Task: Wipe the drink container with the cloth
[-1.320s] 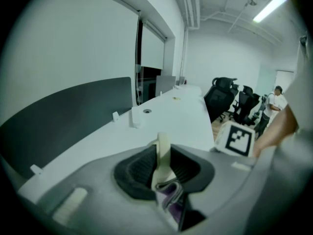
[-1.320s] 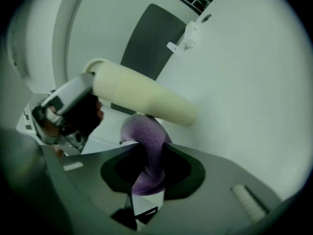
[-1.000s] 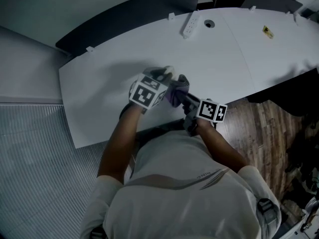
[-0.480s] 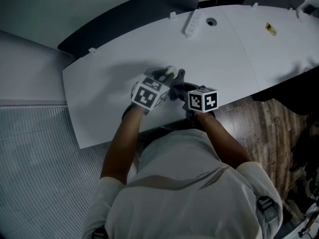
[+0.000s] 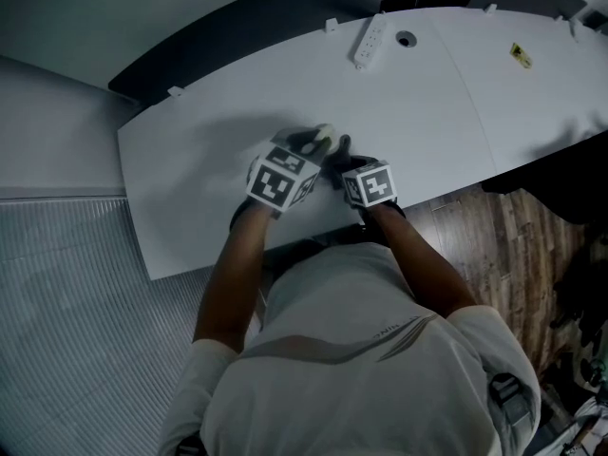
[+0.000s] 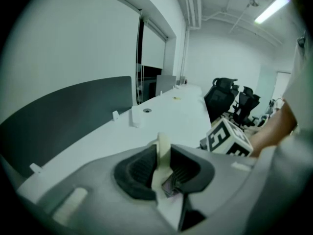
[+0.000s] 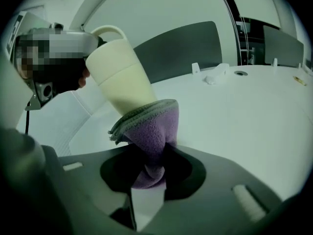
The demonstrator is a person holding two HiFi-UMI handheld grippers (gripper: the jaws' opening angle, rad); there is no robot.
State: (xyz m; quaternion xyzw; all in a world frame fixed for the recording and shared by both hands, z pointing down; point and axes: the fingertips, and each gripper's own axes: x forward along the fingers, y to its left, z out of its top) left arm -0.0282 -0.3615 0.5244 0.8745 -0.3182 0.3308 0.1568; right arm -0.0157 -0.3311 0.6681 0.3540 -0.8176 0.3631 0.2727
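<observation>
Purple fleecy cloth (image 7: 149, 126), grey at its edge, was pinched tight between the jaws of the right gripper (image 7: 148, 168). Its bunched end pressed against the lower end of a cream mug (image 7: 120, 70). The mug hung tilted above the white desk (image 5: 427, 93), carried by the left gripper (image 6: 162, 175), whose jaws were closed on the thin handle (image 6: 162, 153) with only that strip between them. Both grippers sat close together near the desk's front edge. A power strip (image 5: 369, 41) lay well apart, at the far edge.
</observation>
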